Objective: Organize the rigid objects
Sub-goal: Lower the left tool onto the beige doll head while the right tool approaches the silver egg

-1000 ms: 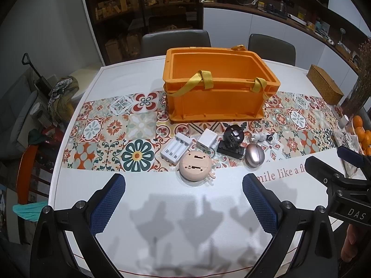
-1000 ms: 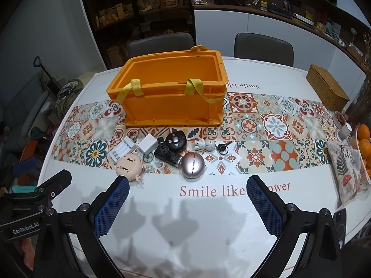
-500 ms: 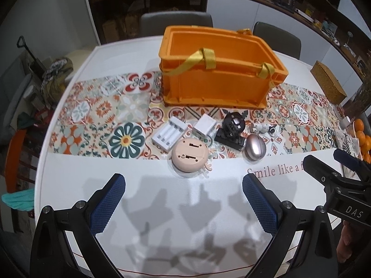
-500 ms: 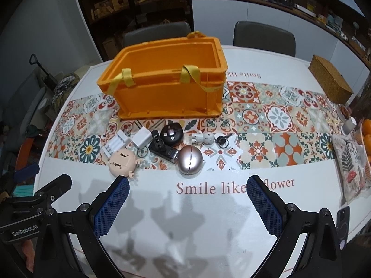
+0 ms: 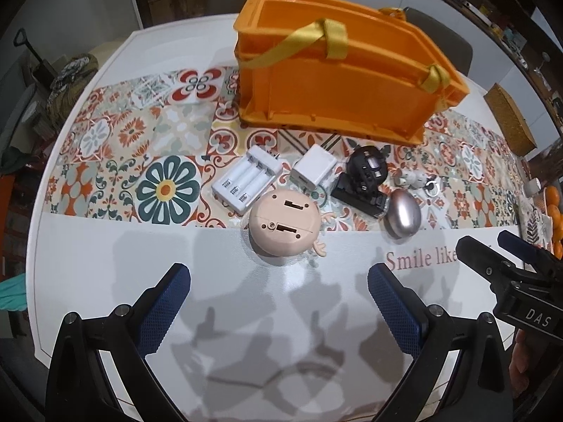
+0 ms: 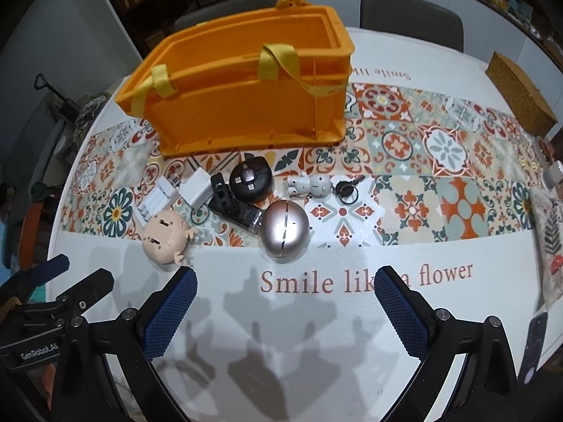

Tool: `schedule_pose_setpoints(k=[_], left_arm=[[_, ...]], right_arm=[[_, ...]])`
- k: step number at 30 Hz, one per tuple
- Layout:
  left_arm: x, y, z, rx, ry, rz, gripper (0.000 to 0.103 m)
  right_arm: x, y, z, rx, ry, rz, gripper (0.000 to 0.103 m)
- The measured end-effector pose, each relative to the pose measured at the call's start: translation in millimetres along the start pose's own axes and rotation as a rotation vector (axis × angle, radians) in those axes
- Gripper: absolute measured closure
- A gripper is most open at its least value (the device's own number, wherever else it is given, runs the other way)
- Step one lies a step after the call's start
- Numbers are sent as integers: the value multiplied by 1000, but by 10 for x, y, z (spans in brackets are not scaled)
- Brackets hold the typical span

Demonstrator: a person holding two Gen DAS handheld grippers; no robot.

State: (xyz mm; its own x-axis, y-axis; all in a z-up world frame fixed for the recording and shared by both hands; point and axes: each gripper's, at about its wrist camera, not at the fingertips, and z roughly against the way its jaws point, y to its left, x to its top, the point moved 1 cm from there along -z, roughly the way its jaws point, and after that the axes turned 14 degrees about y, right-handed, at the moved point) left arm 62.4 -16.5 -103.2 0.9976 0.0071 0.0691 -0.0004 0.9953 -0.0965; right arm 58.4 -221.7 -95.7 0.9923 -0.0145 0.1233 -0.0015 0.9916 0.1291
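Observation:
An orange crate (image 5: 337, 81) with yellow straps stands on the patterned runner; it also shows in the right wrist view (image 6: 242, 105). In front of it lie a white battery charger (image 5: 246, 183), a white plug adapter (image 5: 314, 171), a black gadget (image 5: 364, 183), a pink round toy (image 5: 284, 227), a silver egg-shaped case (image 5: 403, 217), a small white figure (image 6: 309, 185) and a key ring (image 6: 346, 190). My left gripper (image 5: 279, 302) is open and empty, just short of the pink toy. My right gripper (image 6: 285, 302) is open and empty, just short of the silver case (image 6: 285, 230).
A woven box (image 6: 520, 95) sits at the far right of the white table (image 5: 105, 263). Oranges (image 5: 554, 207) and a patterned cloth (image 6: 549, 232) lie at the right edge. A phone (image 6: 533, 344) lies near the right front. Chairs stand behind the table.
Both grippers have moved forward and lower toward the row of objects, which now look larger and nearer. Both stay open; nothing on the table has moved.

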Motion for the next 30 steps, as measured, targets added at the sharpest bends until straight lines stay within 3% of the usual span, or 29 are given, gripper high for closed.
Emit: schedule_pose_setpoints(k=[12,30], left_arm=[[244,60,-480,-12,108,20,0],[574,-35,-1024,-29,206,2,5]], right_arm=[[354,-52,-423,32,87,16,5],[520,-76,-982,25,179,31,17]])
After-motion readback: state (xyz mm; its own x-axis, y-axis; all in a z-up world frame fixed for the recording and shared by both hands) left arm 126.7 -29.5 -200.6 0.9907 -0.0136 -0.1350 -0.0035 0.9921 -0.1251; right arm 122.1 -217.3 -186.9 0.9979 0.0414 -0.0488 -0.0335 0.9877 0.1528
